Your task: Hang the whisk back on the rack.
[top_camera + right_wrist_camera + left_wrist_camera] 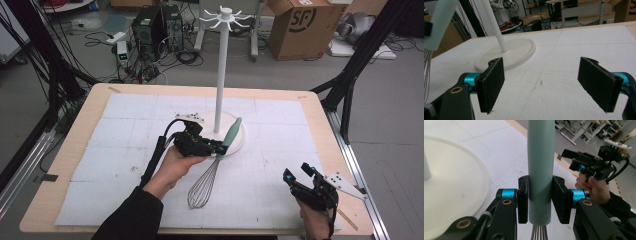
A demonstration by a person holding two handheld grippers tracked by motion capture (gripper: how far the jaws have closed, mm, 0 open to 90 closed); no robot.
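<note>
A whisk (214,165) with a pale green handle (231,132) and a wire head (202,187) hangs tilted over the white mat, wires toward me. My left gripper (219,146) is shut on the lower handle; in the left gripper view both pads clamp the green handle (541,170), with the wires (538,233) coming out below. Beside it stands a white stand (221,70) with hooks on top, on a round base (239,131). My right gripper (296,172) is open near the table's front right, with nothing between its pads (492,83).
The white mat (125,130) covers a wooden table (80,117). The stand's base (509,53) and pole lie ahead of the right gripper, and the whisk handle (439,22) shows at the upper left there. A cardboard box (302,25) and computers sit on the floor beyond.
</note>
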